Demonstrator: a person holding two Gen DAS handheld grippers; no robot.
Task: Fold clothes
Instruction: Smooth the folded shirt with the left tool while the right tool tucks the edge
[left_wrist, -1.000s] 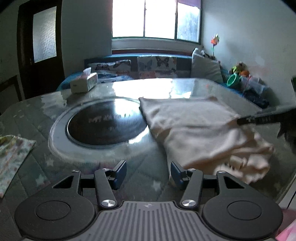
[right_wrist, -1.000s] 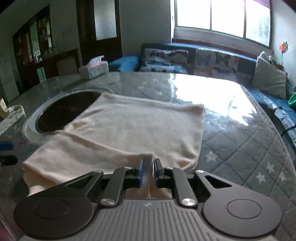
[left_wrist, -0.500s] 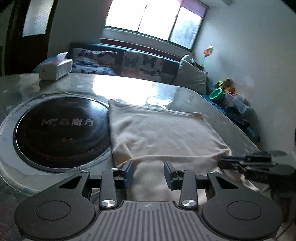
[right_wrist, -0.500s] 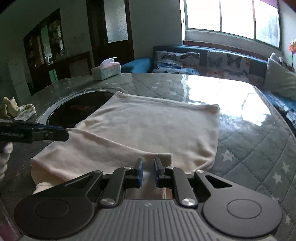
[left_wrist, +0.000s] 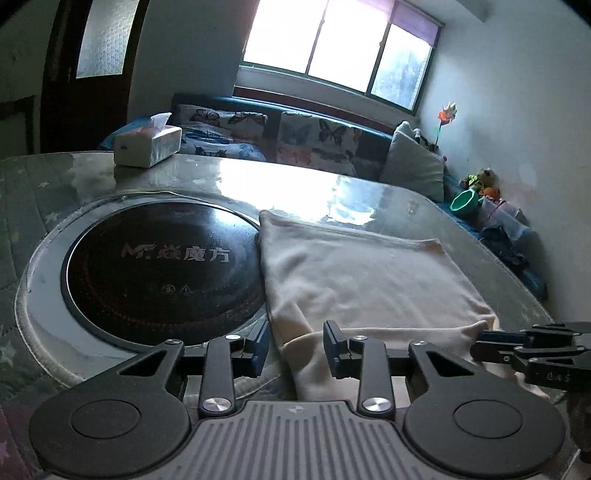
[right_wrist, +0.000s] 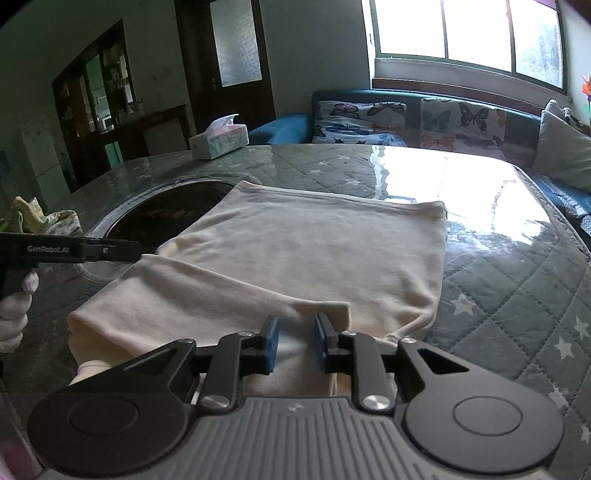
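Note:
A cream garment (left_wrist: 369, 280) lies partly folded on the quilted table, its near part doubled over; it also shows in the right wrist view (right_wrist: 303, 254). My left gripper (left_wrist: 295, 349) is open, its jaws on either side of the garment's near left fold. My right gripper (right_wrist: 294, 345) is open over the near right corner of the fold. The right gripper also shows from the side in the left wrist view (left_wrist: 517, 349), and the left gripper shows at the left of the right wrist view (right_wrist: 74, 249).
A round black induction cooktop (left_wrist: 159, 266) is set into the table left of the garment. A tissue box (left_wrist: 147, 142) stands at the far left. A crumpled patterned cloth (right_wrist: 40, 219) lies at the left edge. A sofa with butterfly cushions (right_wrist: 413, 120) runs behind the table.
My right gripper was shut on the garment's fold and has opened. My left gripper has moved in to the garment's near left fold and stayed open.

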